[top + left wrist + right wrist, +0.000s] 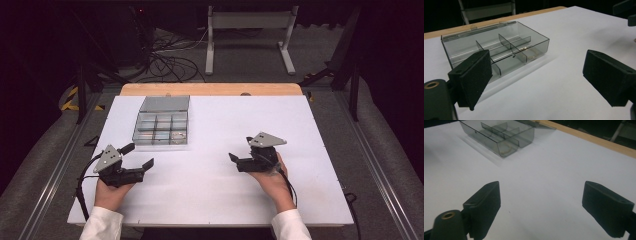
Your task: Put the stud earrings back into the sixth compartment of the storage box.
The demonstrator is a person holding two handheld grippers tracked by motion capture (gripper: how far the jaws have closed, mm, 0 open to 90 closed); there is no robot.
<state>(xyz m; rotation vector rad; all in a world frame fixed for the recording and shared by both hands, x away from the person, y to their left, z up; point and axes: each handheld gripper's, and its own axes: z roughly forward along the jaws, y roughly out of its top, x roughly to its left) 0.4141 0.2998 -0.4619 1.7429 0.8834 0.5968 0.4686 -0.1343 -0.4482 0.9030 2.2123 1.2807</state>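
Item: clear compartment box (pixel 161 127), smoky transparent plastic, divided into a grid of small cells by thin inner walls. Its lid (pixel 165 103) is hinged back and lies flat toward the far edge of the bench.

Location: far-left part of the white bench (pixel 215 200), near the far edge and the strip of bare wood there. It sits well apart from both tongs.

Contents: a thin pale ring or loop (pixel 506 148) lies in one corner cell on the near-right side of the box. A few tiny specks show in neighbouring cells, too small to identify.

Left tongs (pixel 139 167): held near the near-left corner of the bench, jaws wide apart and empty, aimed toward the box.

Right tongs (pixel 241 151): held right of centre toward the near edge, jaws wide apart and empty, resting low over bare bench.

Handling, by judgement: the box looks light, rigid and smooth-walled, so it is likely to slide on the bench if pushed from one side. The thin walls and hinge look brittle. The best hold is probably across an outer side wall or a corner, with the other tongs steadying it. The ring would want a fine pinch from above, inside its cell.
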